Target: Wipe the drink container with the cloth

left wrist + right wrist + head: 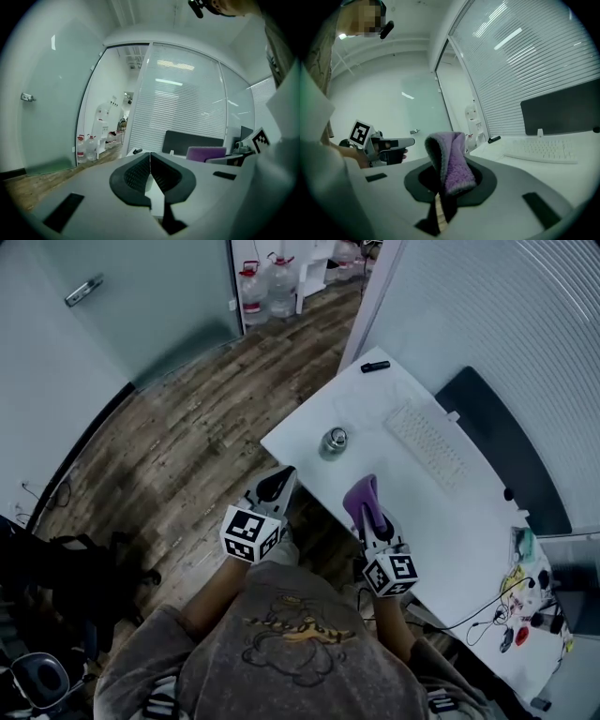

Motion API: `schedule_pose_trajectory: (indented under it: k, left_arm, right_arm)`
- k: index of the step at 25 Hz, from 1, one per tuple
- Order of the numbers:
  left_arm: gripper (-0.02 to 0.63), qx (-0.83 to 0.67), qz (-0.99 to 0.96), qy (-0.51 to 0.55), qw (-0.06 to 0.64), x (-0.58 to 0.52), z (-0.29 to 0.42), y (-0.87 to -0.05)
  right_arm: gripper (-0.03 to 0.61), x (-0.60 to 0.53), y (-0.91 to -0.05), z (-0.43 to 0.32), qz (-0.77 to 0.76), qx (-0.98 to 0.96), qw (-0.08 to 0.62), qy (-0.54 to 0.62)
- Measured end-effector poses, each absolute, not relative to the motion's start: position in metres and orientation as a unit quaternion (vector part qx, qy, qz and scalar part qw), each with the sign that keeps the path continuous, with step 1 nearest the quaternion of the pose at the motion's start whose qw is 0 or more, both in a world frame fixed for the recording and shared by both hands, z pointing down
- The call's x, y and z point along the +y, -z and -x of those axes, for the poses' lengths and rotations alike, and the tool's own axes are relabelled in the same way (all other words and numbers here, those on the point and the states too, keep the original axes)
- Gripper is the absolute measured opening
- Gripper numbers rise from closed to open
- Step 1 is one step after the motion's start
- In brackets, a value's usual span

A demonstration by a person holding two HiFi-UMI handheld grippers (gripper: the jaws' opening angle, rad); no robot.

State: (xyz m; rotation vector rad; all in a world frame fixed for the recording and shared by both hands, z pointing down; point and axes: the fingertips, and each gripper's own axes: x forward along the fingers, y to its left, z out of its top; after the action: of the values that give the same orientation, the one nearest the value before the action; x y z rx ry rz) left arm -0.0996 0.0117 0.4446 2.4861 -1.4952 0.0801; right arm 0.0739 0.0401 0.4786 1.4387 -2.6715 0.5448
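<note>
head view, looking steeply down: a person stands at the near edge of a white table (375, 418) set on a wooden floor (187, 427), with a gripper in each hand. the left gripper (276, 484) is just beside the table's near edge; the left gripper view shows its jaws pressed together with nothing between them. the right gripper (372, 518) is clamped on a purple cloth (362, 495), which stands folded up out of the jaws and projects forward at the table edge; in the right gripper view the cloth fills the gap between the pads. the drink container (333, 442), a small metallic can, stands upright on the table ahead of both grippers, apart from the cloth and touched by neither tool. further along the table lie a white keyboard (427, 444) and, near the far corner, a small black object (375, 367). a dark monitor (502, 451) stands behind the keyboard, against the slatted wall. water bottles (267, 287) stand on the floor beyond a doorway.
</note>
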Motion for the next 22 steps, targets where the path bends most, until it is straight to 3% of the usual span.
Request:
schedule_pose_trajectory:
  k: [22]
  left_arm:
    - [0.02, -0.452, -0.884, -0.031, 0.114, -0.085, 0.1, -0.431]
  right_arm:
    - [0.054, -0.047, -0.462, -0.058, -0.506, -0.846, 0.025, -0.166]
